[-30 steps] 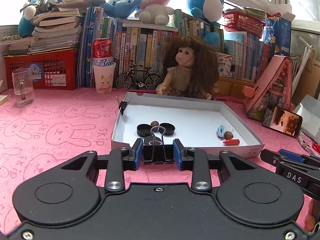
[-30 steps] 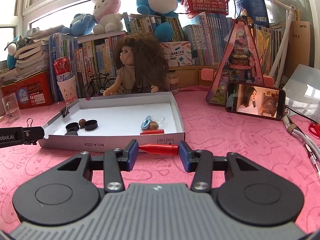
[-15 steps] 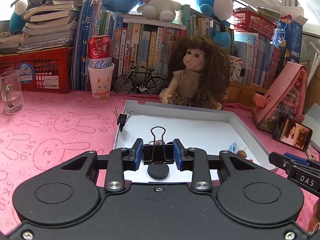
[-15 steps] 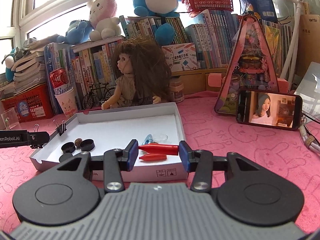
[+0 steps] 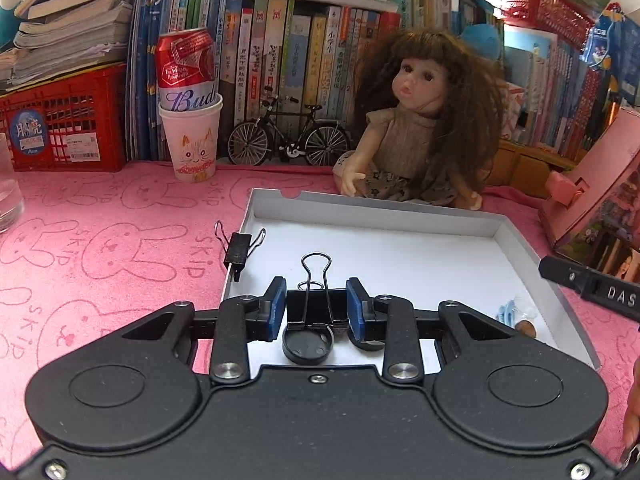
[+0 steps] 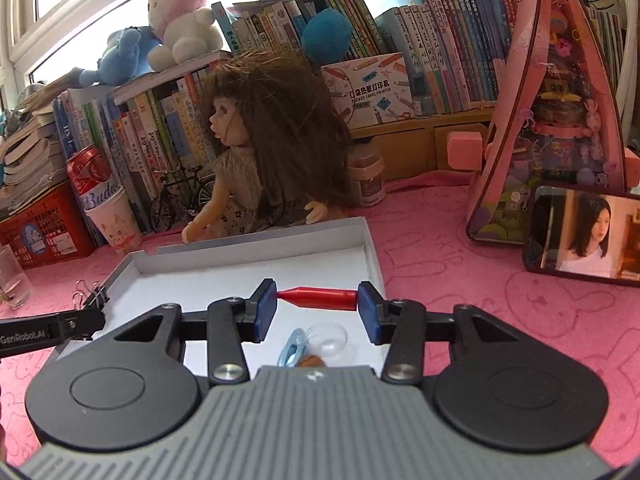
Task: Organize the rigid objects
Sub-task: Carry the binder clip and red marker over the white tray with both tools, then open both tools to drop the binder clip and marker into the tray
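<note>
Binder clip [image 5: 316, 304], black with wire handles upright, is clamped between the blue pads of the left claw [image 5: 316, 306] above the near left part of the white shallow box [image 5: 372, 210]. Left wrist view: below the clip, two black round caps [image 5: 307, 346] lie on the box floor; at the near right corner lie a light blue piece [image 5: 505, 314], a clear round piece and a small brown nut [image 5: 525, 328]. A second binder clip [image 5: 238, 249] grips the box's left wall. The box rests on the pink tabletop [image 5: 100, 248], with a doll [image 5: 416, 128] seated just behind it and a red can in a paper cup [image 5: 194, 142] to the left.

Right wrist view: the right claw [image 6: 317, 300] holds a red pointed cap [image 6: 318, 298] lengthwise, pads pressing both its ends, over the near right part of the box [image 6: 370, 250]. Beneath it lie the light blue piece [image 6: 292, 350], a clear dish [image 6: 328, 338] and the nut [image 6: 311, 361]. The left claw's finger [image 6: 52, 330] shows at the box's left wall beside the attached clip [image 6: 90, 294]. A phone [image 6: 582, 236] leans against a pink house-shaped toy [image 6: 552, 120] on the right.
</note>
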A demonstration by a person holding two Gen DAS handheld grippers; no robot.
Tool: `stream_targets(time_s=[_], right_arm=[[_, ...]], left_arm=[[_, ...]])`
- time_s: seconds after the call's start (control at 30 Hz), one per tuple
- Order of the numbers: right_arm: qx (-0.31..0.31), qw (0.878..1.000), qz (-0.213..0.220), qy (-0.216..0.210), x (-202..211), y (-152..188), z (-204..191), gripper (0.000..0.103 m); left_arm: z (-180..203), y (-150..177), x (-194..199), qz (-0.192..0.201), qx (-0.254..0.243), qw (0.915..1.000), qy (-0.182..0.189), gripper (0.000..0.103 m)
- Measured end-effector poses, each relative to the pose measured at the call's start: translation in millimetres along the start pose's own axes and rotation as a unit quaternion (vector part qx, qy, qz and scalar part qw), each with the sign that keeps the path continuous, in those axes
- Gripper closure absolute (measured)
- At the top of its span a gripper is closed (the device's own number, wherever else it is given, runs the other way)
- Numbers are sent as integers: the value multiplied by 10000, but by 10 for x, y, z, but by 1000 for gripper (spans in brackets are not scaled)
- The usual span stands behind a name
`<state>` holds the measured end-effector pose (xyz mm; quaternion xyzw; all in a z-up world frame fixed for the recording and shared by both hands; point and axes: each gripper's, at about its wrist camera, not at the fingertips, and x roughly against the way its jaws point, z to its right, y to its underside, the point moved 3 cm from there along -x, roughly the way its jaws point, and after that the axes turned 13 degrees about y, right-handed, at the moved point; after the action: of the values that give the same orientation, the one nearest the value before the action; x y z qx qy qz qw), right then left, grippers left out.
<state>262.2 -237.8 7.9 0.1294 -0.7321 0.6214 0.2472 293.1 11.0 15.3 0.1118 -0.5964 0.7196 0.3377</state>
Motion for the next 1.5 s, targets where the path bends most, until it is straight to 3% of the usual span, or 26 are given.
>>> stream_targets(time_s=[0.17,0.4,0.7,1.5], right_arm=[[-67,9995,-234,-179,-158,-53,6,54],[617,9975,-347,-62,-306,7,-227,54],[767,9957,-511,-123,-425,59,-331,54],[839,9947,-587,-96,-494,143,-355,51]], left_arm=[[-76,-90,-146,-108,184,9998,-10,73],[-39,-143,-368,-199,83,9998,-43,73],[-24,-70,-585,-400,-48,9991,-164,72],[28,9,-660,-416,-409,9978,-326,70]])
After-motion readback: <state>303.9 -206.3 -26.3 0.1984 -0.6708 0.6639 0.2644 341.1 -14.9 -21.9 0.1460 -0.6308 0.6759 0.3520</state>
